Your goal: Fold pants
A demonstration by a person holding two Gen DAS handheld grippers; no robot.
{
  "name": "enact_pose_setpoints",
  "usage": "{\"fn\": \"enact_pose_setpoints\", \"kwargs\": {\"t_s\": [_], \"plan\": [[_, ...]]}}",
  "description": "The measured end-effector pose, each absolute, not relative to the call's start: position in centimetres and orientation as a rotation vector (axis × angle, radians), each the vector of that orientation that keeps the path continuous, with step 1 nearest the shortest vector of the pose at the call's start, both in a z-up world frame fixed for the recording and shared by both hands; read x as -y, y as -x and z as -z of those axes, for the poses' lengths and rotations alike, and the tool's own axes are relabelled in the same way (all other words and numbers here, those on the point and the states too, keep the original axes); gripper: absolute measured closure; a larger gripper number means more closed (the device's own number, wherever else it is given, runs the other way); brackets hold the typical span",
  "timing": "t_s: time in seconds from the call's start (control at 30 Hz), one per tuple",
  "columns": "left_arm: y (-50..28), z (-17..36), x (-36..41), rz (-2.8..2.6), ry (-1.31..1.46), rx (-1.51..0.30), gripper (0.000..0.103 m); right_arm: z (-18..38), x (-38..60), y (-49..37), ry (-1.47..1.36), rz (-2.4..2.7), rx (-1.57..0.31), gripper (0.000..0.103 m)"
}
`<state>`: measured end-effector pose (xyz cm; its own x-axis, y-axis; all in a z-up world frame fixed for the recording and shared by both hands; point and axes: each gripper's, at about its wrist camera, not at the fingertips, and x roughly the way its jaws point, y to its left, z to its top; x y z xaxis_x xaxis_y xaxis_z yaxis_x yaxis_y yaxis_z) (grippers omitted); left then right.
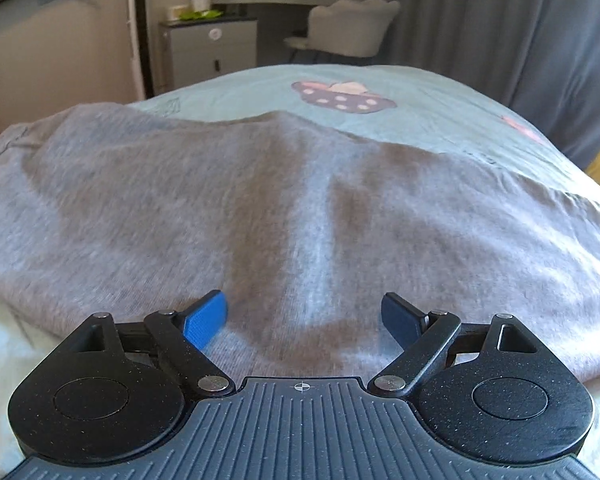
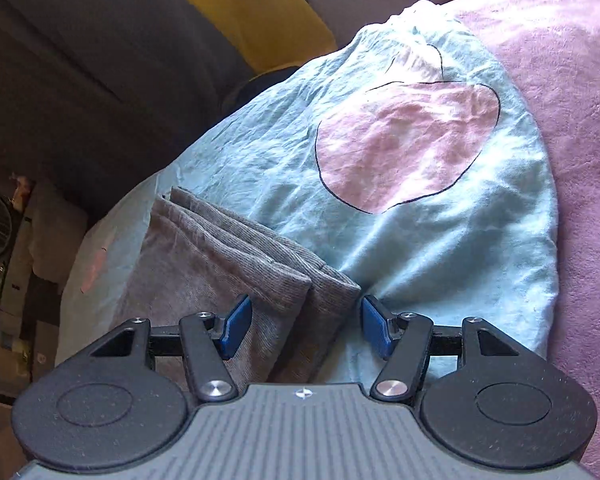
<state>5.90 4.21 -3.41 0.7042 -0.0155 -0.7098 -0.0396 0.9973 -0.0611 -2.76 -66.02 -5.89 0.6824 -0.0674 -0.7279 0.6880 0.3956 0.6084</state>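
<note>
Grey knit pants (image 1: pixel 300 200) lie spread across the bed and fill the middle of the left wrist view, with soft creases running toward the camera. My left gripper (image 1: pixel 302 304) hovers just over the near part of the cloth, its blue pads wide apart and nothing between them. In the right wrist view the leg ends of the pants (image 2: pixel 228 264) lie stacked in layers, cuffs toward the upper right. My right gripper (image 2: pixel 305 310) stands open astride the near cuff corner; the pads flank the cloth without pressing it.
The bed has a light blue sheet (image 2: pixel 440 240) printed with a pink apple (image 2: pixel 404 144) and a cupcake (image 1: pixel 340 98). A pink blanket (image 2: pixel 580 120) lies at the right. Beyond the bed stand a pale chair (image 1: pixel 352 28), a grey cabinet (image 1: pixel 212 52) and grey curtains (image 1: pixel 500 20).
</note>
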Motion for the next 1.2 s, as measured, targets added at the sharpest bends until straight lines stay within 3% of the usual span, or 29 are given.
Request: {"fn": "enact_pose_setpoints", "kwargs": {"t_s": [0.03,0.1,0.3,0.43,0.57,0.6,0.73,0.97,1.2], "plan": [[-5.9,3.3,-4.2,-0.016,0.072,-0.790,0.012,5.6,66.1,2.7,-1.067,0.521,-0.670,0.063],[-5.9,3.3,-4.0,-0.018,0.056,-0.791,0.012,5.0,66.1,2.5,-1.038,0.518,-0.662,0.071],[-6.1,3.5,-3.6,-0.016,0.031,-0.790,0.009,5.2,66.1,2.8,-1.104,0.407,-0.541,0.071],[-6.2,3.6,-3.7,-0.018,0.044,-0.790,0.009,5.2,66.1,2.2,-1.101,0.363,-0.537,0.053],[-6.1,3.7,-3.6,-0.019,0.035,-0.793,0.009,6.2,66.1,0.4,-1.099,0.362,-0.602,0.052],[-6.0,3.6,-3.6,-0.020,0.034,-0.792,0.009,6.4,66.1,0.2,-1.112,0.365,-0.608,0.054],[-6.1,3.5,-3.9,-0.018,0.059,-0.788,0.009,5.7,65.6,0.0,-1.084,0.387,-0.569,0.082],[-6.1,3.3,-4.3,-0.012,0.088,-0.783,0.009,-0.5,60.9,-2.7,-0.848,0.305,-0.547,0.085],[-5.8,2.9,-4.6,-0.007,0.116,-0.766,0.009,-7.0,45.8,-7.6,-0.432,-0.122,-0.588,0.085]]}}
